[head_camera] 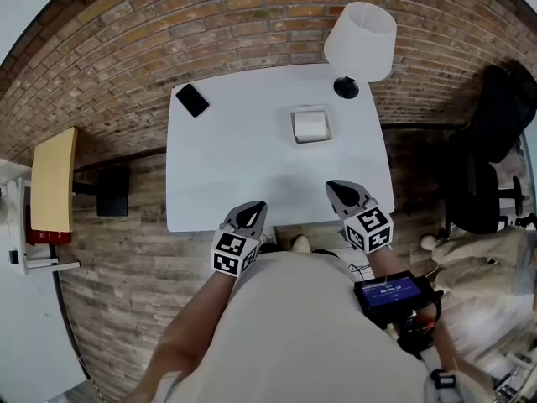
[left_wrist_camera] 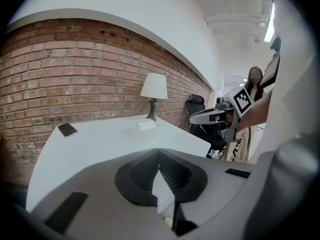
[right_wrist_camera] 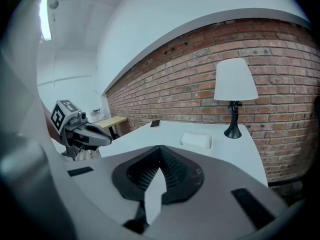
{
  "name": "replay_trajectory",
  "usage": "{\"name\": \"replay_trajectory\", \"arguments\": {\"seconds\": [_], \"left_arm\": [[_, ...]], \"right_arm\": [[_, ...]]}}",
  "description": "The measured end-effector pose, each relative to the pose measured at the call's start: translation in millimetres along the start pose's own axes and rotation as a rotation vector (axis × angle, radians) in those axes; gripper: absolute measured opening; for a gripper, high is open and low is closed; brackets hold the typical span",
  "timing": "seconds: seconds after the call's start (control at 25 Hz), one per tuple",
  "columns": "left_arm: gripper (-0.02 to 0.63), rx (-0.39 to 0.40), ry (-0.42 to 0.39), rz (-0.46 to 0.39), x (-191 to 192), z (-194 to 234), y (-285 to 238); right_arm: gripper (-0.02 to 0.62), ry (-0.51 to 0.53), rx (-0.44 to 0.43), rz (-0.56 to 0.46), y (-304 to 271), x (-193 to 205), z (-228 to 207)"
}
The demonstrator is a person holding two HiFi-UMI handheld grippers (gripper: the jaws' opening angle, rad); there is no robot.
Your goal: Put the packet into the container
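We've got both tools clenched on nothing: left gripper [head_camera: 254,210] & right gripper [head_camera: 336,188] hover at the table [head_camera: 218,175] edge far from the lamp [head_camera: 361,40]. Packet [head_camera: 310,125] looks to be inside the container [head_camera: 293,128], near the lamp, on our side of it.

A white table [head_camera: 235,175] stands against the brick wall. A dark phone [head_camera: 192,100] lies flat near its far left corner. A lamp [head_camera: 360,42] stands upright at the far right corner. Just in front of it sits what looks like a shallow white container [head_camera: 310,125]; its contents are unclear.
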State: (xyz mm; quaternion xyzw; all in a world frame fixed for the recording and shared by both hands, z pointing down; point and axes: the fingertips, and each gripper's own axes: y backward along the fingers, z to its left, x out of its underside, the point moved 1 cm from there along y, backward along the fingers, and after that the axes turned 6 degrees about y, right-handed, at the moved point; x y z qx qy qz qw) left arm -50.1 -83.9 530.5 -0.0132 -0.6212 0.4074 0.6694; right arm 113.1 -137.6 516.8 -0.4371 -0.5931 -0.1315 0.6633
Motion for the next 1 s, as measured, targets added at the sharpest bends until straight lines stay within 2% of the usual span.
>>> {"name": "replay_trajectory", "arguments": {"seconds": [0.4,1.0], "left_arm": [[0.011,-0.001,-0.01,0.014,11.4,-19.4,-4.3],[0.011,0.012,-0.029,0.015,2.5,-21.9,-16.1]], "right_arm": [[0.008,-0.038,-0.007,-0.004,21.5,22.5,6.8],[0.008,-0.045,0.007,-0.01,22.3,21.5,-3.3]]}}
